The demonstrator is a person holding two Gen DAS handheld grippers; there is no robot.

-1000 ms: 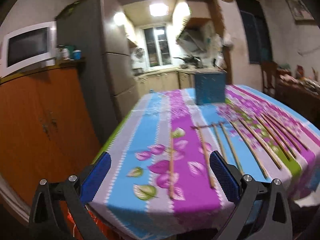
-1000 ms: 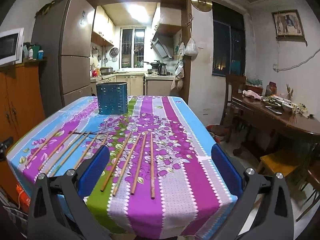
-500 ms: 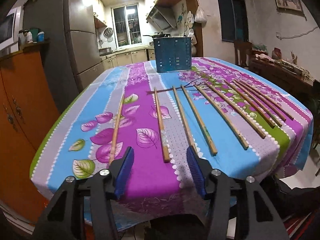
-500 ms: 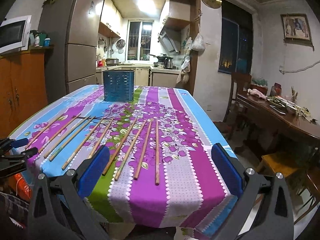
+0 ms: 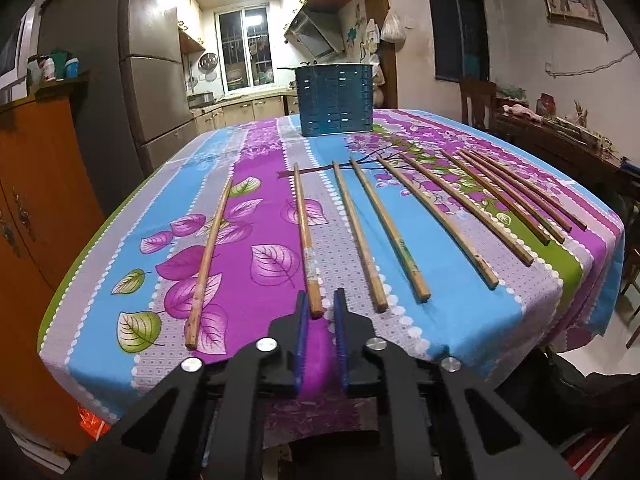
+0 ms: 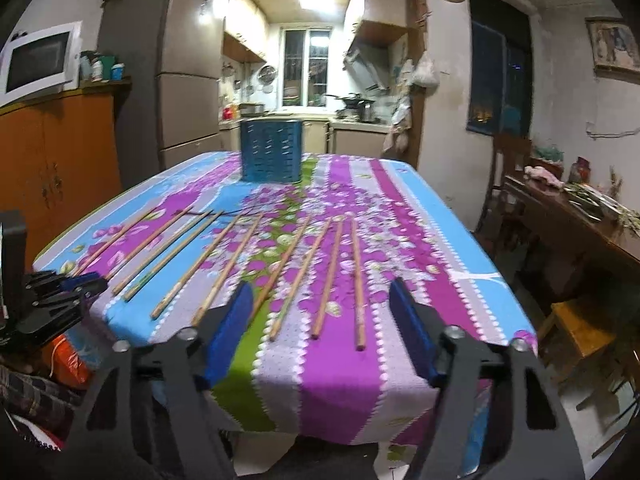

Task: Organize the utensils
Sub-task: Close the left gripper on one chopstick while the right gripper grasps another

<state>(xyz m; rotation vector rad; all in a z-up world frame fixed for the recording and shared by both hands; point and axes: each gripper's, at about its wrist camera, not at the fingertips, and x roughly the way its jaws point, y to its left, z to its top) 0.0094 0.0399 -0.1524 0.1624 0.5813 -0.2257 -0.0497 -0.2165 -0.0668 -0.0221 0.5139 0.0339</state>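
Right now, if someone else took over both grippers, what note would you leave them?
Left gripper: jaws narrow, either side of the near end of the second chopstick from the left; a gap shows, so it is not clamped.
Right gripper: jaws wide open, nothing between them, at the table's near edge.
Things: the other chopsticks lie in a row on the table; the blue holder stands at the far end.
Done: nothing shows above the holder's rim.
Left: clamp, lift, drop it in the holder, then likely the others.
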